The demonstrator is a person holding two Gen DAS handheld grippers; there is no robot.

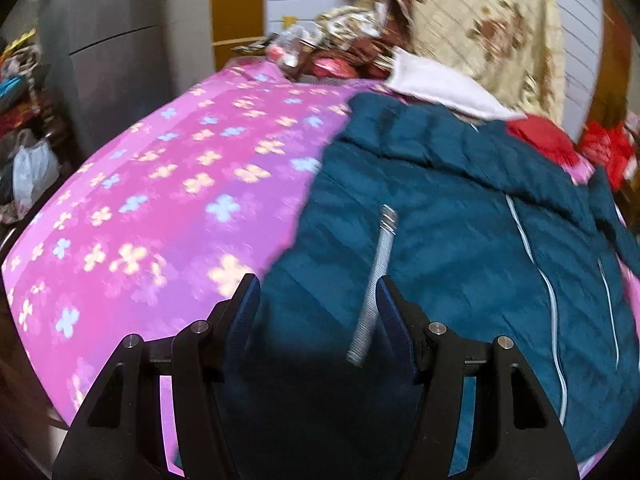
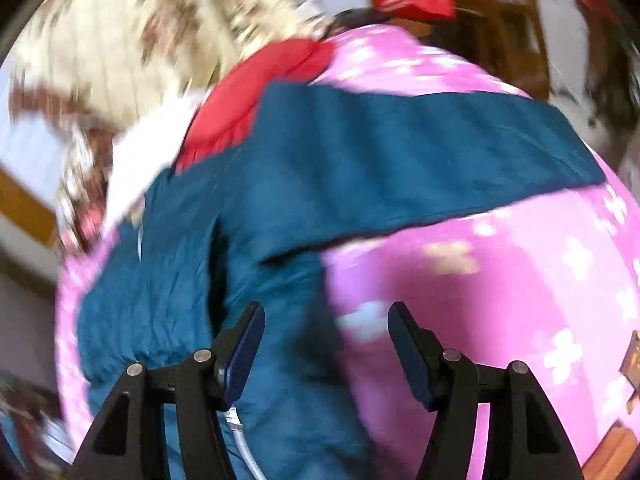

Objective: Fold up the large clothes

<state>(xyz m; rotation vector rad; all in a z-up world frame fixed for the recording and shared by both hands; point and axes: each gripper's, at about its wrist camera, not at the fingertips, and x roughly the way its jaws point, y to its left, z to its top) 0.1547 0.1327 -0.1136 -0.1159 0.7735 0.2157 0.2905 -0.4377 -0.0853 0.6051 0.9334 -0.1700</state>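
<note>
A large teal quilted jacket (image 1: 440, 216) with pale zips lies spread on a pink flowered bedsheet (image 1: 160, 184). My left gripper (image 1: 318, 292) is open above the jacket's near edge, with a silver ribbed cord (image 1: 376, 280) between its fingers, not gripped. In the blurred right wrist view the jacket (image 2: 280, 208) has one sleeve (image 2: 420, 160) stretched out to the right over the sheet (image 2: 500, 280). My right gripper (image 2: 326, 320) is open and empty over the jacket's edge where it meets the sheet.
A red cloth (image 1: 540, 136) and a white cloth (image 1: 440, 84) lie beyond the jacket. A cream flowered quilt (image 1: 480, 20) hangs at the back. A grey cabinet (image 1: 112, 48) and bags (image 1: 28, 168) stand left of the bed.
</note>
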